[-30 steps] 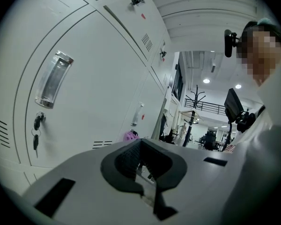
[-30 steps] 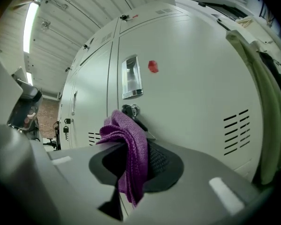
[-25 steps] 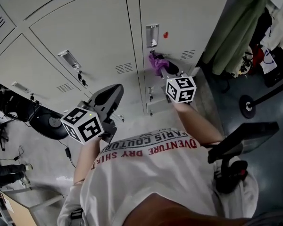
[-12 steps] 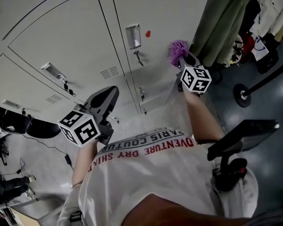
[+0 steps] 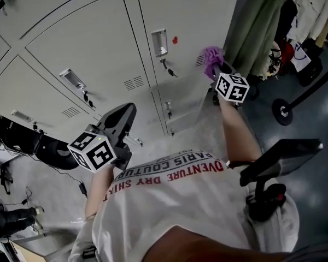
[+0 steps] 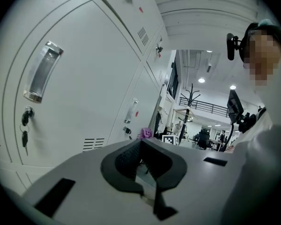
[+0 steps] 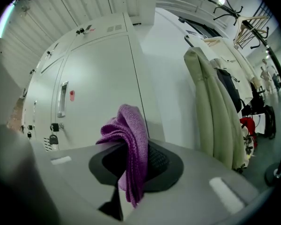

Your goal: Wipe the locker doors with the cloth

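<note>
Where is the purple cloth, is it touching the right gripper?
Touching. The right gripper view shows the purple cloth pinched between the jaws of the right gripper, which are shut on it, with folds sticking out above and below.

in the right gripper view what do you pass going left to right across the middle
door handle -> purple cloth -> green hanging fabric -> red item
</note>
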